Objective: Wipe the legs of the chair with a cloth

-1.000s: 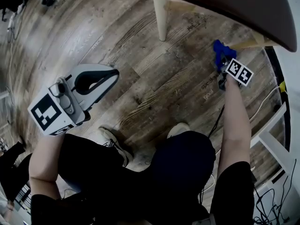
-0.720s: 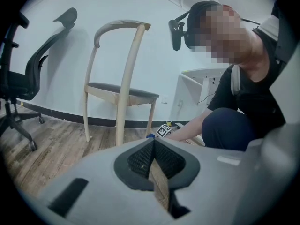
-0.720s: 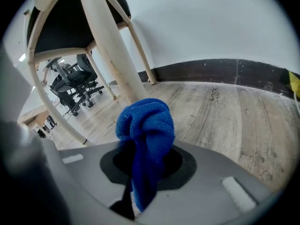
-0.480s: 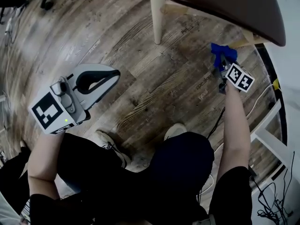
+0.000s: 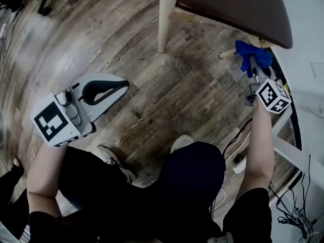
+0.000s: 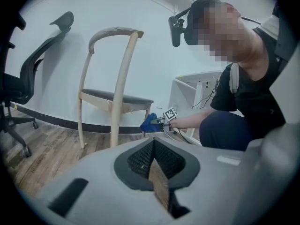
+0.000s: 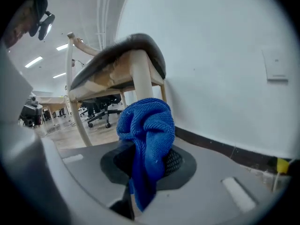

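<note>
The chair has a dark brown seat point(image 5: 238, 6) and cream wooden legs; one front leg point(image 5: 166, 16) stands on the wood floor. My right gripper point(image 5: 251, 67) is shut on a bunched blue cloth point(image 5: 253, 55), held under the seat's right edge beside another leg point(image 5: 228, 53). In the right gripper view the cloth point(image 7: 147, 139) hangs from the right gripper point(image 7: 145, 151) just in front of a cream leg point(image 7: 141, 76). My left gripper point(image 5: 124, 85) hovers shut and empty over the floor at the left. Its own view shows the left gripper point(image 6: 152, 142), the whole chair point(image 6: 112, 97) and the cloth point(image 6: 149, 124).
A white wall with a dark baseboard point(image 7: 225, 149) runs close behind the chair. A white frame point(image 5: 293, 151) and cables point(image 5: 293, 216) lie at the right. A black office chair point(image 6: 18, 78) stands at the left. The person's shoes point(image 5: 185, 142) rest on the floor.
My right gripper has carried the blue cloth to the right, further under the seat's right edge toward the wall. The left gripper has stayed almost in place.
</note>
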Demonstrator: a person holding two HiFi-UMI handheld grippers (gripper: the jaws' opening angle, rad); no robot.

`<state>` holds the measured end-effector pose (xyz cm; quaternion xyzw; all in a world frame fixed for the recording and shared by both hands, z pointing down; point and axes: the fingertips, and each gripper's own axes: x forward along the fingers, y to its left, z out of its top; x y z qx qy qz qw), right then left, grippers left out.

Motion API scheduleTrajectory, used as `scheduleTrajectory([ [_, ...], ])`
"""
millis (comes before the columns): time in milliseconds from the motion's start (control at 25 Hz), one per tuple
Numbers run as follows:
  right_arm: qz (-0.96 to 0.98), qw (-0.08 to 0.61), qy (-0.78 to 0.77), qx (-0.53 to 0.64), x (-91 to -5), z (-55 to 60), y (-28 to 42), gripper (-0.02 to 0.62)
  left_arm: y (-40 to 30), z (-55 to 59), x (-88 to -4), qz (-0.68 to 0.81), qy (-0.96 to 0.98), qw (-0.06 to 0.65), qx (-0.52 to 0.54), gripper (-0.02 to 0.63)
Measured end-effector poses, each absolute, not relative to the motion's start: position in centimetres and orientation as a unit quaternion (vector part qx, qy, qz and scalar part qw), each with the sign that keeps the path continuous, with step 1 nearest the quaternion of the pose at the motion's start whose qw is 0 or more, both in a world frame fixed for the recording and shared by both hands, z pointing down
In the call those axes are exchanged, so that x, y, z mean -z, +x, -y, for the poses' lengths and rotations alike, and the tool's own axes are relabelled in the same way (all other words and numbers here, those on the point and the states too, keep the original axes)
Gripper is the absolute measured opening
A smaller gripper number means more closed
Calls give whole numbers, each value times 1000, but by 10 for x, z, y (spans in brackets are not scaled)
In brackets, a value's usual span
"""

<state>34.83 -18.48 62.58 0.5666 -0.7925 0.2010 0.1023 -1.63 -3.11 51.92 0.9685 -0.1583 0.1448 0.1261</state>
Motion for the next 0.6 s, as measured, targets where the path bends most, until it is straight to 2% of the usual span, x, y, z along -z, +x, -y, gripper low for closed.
scheduleTrajectory([
  [280,815,94,556,-134,-535,182,331,78,-16,30,-516,155,970,126,-138,2],
  [600,853,80,493,-153,-510,165,268,78,-13,30,-510,151,973,122,-128,2],
])
